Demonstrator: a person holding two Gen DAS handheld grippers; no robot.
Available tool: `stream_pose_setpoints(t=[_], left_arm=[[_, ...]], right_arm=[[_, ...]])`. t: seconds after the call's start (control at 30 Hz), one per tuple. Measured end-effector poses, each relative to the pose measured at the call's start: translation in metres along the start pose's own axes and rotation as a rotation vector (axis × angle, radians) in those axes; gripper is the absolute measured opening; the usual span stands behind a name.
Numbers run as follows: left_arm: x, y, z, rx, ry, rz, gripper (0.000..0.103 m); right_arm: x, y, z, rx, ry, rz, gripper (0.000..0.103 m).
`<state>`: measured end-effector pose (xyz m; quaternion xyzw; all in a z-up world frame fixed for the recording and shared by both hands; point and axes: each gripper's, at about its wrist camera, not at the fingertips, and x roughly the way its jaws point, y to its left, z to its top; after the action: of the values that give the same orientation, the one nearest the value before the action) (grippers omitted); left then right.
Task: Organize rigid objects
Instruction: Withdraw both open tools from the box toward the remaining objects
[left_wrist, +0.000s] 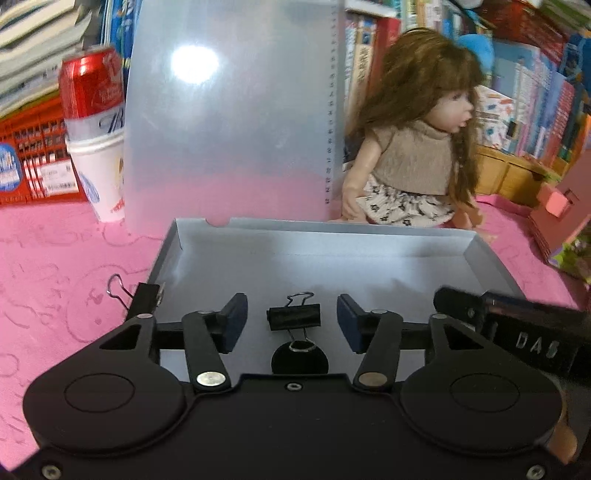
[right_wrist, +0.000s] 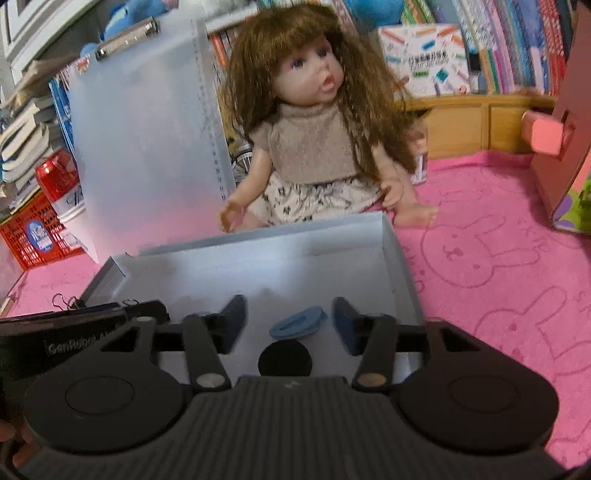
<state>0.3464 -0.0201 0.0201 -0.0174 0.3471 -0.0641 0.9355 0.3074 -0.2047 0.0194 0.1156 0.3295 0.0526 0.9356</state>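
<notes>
Both pairs of fingers stand apart, gripping nothing — left gripper (left_wrist: 291, 322) straddles a binder clip (left_wrist: 294, 315), right gripper (right_wrist: 289, 320) a blue clip (right_wrist: 298, 322), both inside the grey box (right_wrist: 400, 254). Depositing seems done; next likely the loose binder clip (left_wrist: 135, 293) at the box's left edge.

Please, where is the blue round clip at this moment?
In the right wrist view, the blue round clip lies on the floor of the grey box, near its front edge, between the open fingers of the right tool, untouched; the doll sits behind the box.

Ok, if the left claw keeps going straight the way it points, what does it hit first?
Probably the black binder clip, lying between the open left claw fingers, then the grey box floor; depth is unclear.
</notes>
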Motion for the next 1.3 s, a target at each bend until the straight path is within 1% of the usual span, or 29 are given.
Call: stream_pose_setpoints(t=[0.07,0.13,0.23,0.37,0.53,0.73,0.83,0.9,1.03,1.1,1.17,1.3], left_arm=[[-0.009,-0.003,-0.002,0.029,-0.018,0.007,0.055],[-0.019,-0.005,-0.004,0.041,-0.030,0.005,0.057],[-0.033,-0.006,-0.006,0.042,-0.041,-0.019,0.060],[-0.054,-0.005,-0.011,0.039,-0.054,-0.029,0.064],[-0.081,0.000,-0.021,0.031,-0.074,-0.046,0.068],[-0.112,0.002,-0.036,0.034,-0.091,-0.071,0.070],[-0.129,0.001,-0.046,0.053,-0.104,-0.073,0.072],[-0.141,0.000,-0.054,0.066,-0.117,-0.080,0.072],[-0.164,-0.002,-0.071,0.091,-0.137,-0.096,0.073],[-0.174,-0.004,-0.080,0.103,-0.137,-0.107,0.074],[-0.183,-0.006,-0.089,0.114,-0.130,-0.116,0.077],[-0.198,-0.009,-0.107,0.118,-0.114,-0.133,0.078]], right_arm=[[-0.008,0.000,0.000,0.004,-0.025,0.006,0.080],[-0.014,0.000,0.001,0.008,-0.031,0.019,0.083],[-0.025,0.004,0.000,-0.013,-0.043,0.022,0.085],[-0.042,0.010,-0.002,-0.064,-0.057,0.020,0.088],[-0.067,0.014,-0.008,-0.118,-0.089,0.025,0.098],[-0.095,0.013,-0.016,-0.131,-0.102,0.045,0.099],[-0.112,0.009,-0.025,-0.139,-0.120,0.053,0.103],[-0.125,0.006,-0.032,-0.146,-0.134,0.058,0.103],[-0.143,0.000,-0.045,-0.157,-0.127,0.070,0.103],[-0.153,-0.002,-0.051,-0.158,-0.131,0.078,0.103],[-0.162,-0.003,-0.058,-0.162,-0.141,0.085,0.103],[-0.179,-0.005,-0.073,-0.169,-0.140,0.098,0.103]])
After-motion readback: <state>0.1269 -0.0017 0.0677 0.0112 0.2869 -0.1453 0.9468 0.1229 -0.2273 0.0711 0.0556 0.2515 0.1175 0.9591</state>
